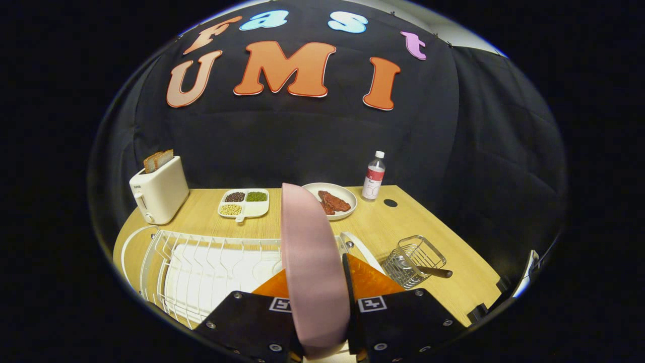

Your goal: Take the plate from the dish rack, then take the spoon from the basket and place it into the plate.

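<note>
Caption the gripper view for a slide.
Gripper shut on pink plate edge-on above dish rack; spoon waits in basket.

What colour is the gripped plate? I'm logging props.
Pale pink plate, edge-on between the gripper fingers, gripper view.

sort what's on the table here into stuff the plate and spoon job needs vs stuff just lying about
Job:
- pink plate, on edge, clamped between the tool's fingers
- dish rack
- wire basket
- spoon in the basket

Lying about:
- toaster
- divided dish of beans
- plate of meat
- water bottle
</note>
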Available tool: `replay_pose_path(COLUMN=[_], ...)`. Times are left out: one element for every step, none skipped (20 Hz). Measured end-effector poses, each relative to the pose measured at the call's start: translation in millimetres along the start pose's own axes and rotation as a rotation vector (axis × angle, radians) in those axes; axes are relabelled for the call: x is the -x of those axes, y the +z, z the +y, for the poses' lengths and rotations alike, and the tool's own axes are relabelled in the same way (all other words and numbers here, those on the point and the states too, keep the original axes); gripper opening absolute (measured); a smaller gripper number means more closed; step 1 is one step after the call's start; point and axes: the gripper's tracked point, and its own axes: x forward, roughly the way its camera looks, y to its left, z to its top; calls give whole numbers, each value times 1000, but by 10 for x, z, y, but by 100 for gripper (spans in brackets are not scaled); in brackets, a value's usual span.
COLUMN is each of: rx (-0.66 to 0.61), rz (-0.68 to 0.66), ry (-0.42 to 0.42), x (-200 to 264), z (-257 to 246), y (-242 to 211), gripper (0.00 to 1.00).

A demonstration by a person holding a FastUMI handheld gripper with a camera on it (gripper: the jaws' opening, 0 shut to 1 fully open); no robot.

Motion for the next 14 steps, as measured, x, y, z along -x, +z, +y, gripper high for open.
replay_pose_path(rx=[-21, -41, -59, -70, -74, -81, -92, -103, -107, -118, -131, -143, -156, -158], rz=[-6, -4, -5, -11, -22, -31, -38, -46, -52, -63, -67, -69, -74, -75], ry=[7, 24, 40, 48, 56, 68, 84, 102, 121, 140, 164, 193, 221, 244], x=[15, 33, 65, 112, 163, 225, 298, 377, 466, 564, 672, 768, 870, 966], z=[-7, 12, 20, 9, -2, -5, -5, -10, -11, -22, -17, -7, 1, -4], y=[27, 37, 62, 75, 104, 122, 138, 145, 146, 134, 123, 94, 76, 34], gripper=[31, 31, 31, 31, 31, 31, 31, 31, 31, 31, 31, 31, 31, 31])
